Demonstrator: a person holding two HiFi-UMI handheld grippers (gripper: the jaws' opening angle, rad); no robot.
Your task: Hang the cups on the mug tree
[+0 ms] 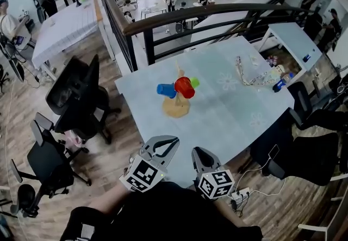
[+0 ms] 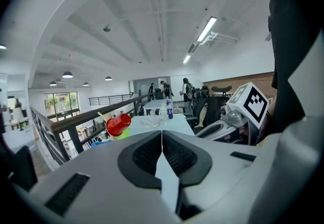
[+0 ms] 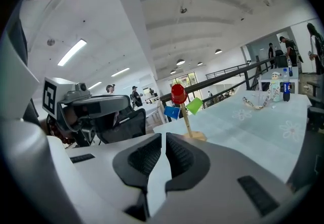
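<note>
On the pale blue table (image 1: 234, 120) stands a wooden mug tree (image 1: 176, 106). Three cups hang on it: a red cup (image 1: 185, 87) in front, a blue cup (image 1: 166, 90) at left and a green cup (image 1: 194, 82) behind at right. Both grippers are held near the table's front edge, well short of the tree. My left gripper (image 1: 167, 143) is shut with nothing in it, and in its own view the red cup (image 2: 117, 124) shows far off. My right gripper (image 1: 200, 154) is shut and empty too; its view shows the tree (image 3: 188, 123) with the red cup (image 3: 178, 93) on top.
A lanyard with small items (image 1: 253, 76) and a bottle (image 1: 280, 83) lie at the table's far right. Black office chairs (image 1: 76, 98) stand to the left, another chair (image 1: 310, 115) to the right. A dark railing (image 1: 190, 17) runs behind the table. Cables (image 1: 244, 193) lie on the floor.
</note>
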